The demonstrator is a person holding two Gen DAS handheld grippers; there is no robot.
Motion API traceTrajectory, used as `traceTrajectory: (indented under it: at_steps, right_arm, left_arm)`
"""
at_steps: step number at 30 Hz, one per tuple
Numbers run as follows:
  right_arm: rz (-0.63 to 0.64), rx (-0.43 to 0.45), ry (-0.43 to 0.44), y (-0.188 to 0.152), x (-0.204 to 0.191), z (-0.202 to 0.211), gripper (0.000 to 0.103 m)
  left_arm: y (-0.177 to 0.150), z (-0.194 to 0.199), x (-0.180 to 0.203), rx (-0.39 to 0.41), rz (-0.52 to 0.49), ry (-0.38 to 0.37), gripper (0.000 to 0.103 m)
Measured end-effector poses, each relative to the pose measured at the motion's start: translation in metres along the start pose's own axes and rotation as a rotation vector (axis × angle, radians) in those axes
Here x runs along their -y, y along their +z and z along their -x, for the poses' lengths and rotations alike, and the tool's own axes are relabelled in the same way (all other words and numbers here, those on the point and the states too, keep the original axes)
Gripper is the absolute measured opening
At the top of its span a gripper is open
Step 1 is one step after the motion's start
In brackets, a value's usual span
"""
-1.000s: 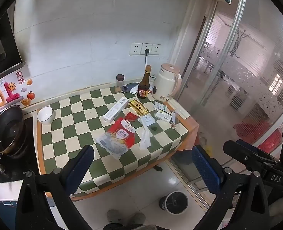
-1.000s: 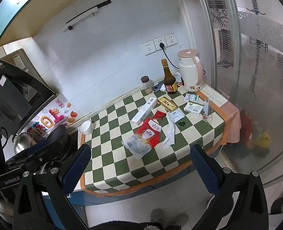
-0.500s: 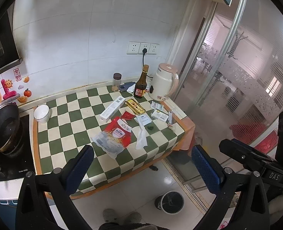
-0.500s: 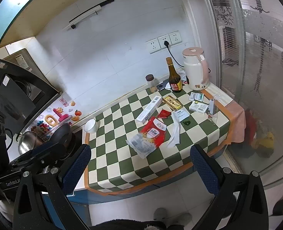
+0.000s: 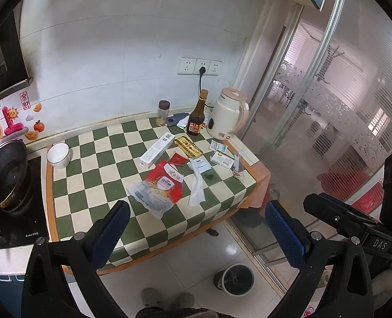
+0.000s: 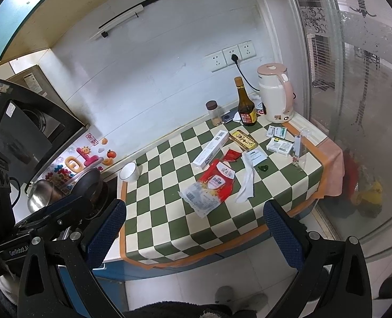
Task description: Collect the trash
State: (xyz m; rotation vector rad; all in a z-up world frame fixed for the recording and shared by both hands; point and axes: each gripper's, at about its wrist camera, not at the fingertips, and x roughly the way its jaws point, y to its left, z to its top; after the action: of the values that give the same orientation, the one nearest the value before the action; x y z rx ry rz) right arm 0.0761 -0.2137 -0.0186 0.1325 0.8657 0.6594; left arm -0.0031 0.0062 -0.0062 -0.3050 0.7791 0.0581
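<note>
Checkered tablecloth (image 5: 95, 175) lay ahead of both wide-open, empty grippers: left gripper (image 5: 196, 228), right gripper (image 6: 194, 228). Beyond their fingertips sat a red-and-clear food bag (image 5: 160, 186), its print unreadable, and a white box (image 6: 210, 149) marked "Doctor". Below right stood a bin (image 5: 234, 279).

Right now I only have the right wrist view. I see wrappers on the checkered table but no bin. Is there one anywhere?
Observer: Yes. The left wrist view shows a round trash bin on the floor tiles, below the near right corner of the table.
Operator: Does it have a lid on?
Observer: No lid shows. Its top is open, with a dark liner inside.
Operator: I see the pan only from the side. Anything in it?
Observer: The left view looks down into the pan, and it appears empty.
</note>
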Motion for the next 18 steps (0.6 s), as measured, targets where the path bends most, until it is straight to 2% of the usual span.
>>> traceTrajectory:
  at_steps: [18]
  right_arm:
    - [-0.003,-0.005,0.008,-0.0027,-0.0080,-0.0026,0.103]
  left_arm:
    - [0.0026,0.0031,-0.0064,0.011,0.017,-0.019,0.103]
